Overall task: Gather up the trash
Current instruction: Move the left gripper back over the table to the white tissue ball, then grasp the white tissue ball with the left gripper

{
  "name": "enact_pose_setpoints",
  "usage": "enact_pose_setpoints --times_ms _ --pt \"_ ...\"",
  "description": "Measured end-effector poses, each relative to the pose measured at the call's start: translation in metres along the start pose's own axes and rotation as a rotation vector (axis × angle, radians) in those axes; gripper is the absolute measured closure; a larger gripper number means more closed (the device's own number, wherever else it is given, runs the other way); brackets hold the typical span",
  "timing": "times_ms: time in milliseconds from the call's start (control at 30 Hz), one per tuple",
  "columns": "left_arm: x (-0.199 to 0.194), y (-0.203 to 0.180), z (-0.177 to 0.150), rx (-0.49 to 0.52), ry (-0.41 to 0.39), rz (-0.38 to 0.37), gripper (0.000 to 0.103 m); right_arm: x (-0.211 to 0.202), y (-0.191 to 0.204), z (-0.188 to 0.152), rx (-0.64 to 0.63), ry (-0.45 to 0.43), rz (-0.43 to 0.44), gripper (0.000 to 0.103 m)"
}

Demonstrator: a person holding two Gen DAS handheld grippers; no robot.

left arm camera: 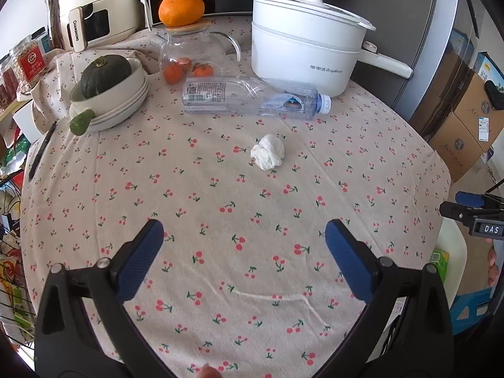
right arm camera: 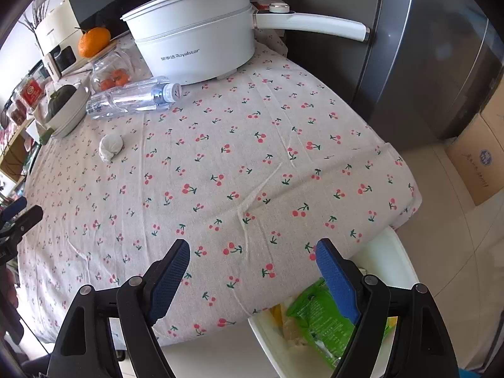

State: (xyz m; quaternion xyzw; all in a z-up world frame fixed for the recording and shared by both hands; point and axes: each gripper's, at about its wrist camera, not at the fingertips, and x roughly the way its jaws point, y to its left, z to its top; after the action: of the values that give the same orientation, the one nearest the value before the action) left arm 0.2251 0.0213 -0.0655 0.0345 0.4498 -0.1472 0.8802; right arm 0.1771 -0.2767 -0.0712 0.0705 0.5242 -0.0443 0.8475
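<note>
A crumpled white tissue ball (left arm camera: 267,151) lies on the cherry-print tablecloth (left arm camera: 220,208); it also shows in the right wrist view (right arm camera: 110,147). An empty clear plastic bottle (left arm camera: 252,97) lies on its side behind it, also seen from the right (right arm camera: 132,97). My left gripper (left arm camera: 244,230) is open and empty, above the table in front of the tissue. My right gripper (right arm camera: 252,252) is open and empty over the table's near edge, above a white bin (right arm camera: 390,261) holding a green wrapper (right arm camera: 318,318). The right gripper shows at the left wrist view's right edge (left arm camera: 472,211).
A white Royalstar pot (left arm camera: 305,47) stands at the back beside a grey fridge (right arm camera: 409,47). A glass jar (left arm camera: 186,53) with an orange on its lid, a bowl with a green squash (left arm camera: 107,78) and an air fryer (left arm camera: 94,9) stand back left. Cardboard boxes (left arm camera: 466,126) sit on the floor.
</note>
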Motion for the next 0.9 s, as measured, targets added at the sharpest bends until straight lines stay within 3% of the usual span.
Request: enact_pose_setpoints --times_ms 233,500,567,700,900 --pt "0.056 -0.024 0.025 0.078 -0.008 -0.048 0.026 0.018 0.004 0.011 0.024 0.024 0.016 0.019" --pt "0.106 -0.03 0.039 0.027 -0.01 -0.079 0.045 0.029 0.009 0.014 -0.022 0.04 -0.009 0.019" --pt "0.113 -0.028 0.042 0.007 -0.002 -0.084 0.062 0.034 0.01 0.015 -0.029 0.05 -0.013 0.019" --pt "0.113 -0.021 0.044 -0.046 0.004 -0.084 0.077 0.04 0.015 0.017 -0.038 0.054 -0.016 0.019" --pt "0.07 0.005 0.031 -0.108 -0.008 -0.088 0.079 0.03 0.043 0.025 -0.162 -0.011 0.009 0.019"
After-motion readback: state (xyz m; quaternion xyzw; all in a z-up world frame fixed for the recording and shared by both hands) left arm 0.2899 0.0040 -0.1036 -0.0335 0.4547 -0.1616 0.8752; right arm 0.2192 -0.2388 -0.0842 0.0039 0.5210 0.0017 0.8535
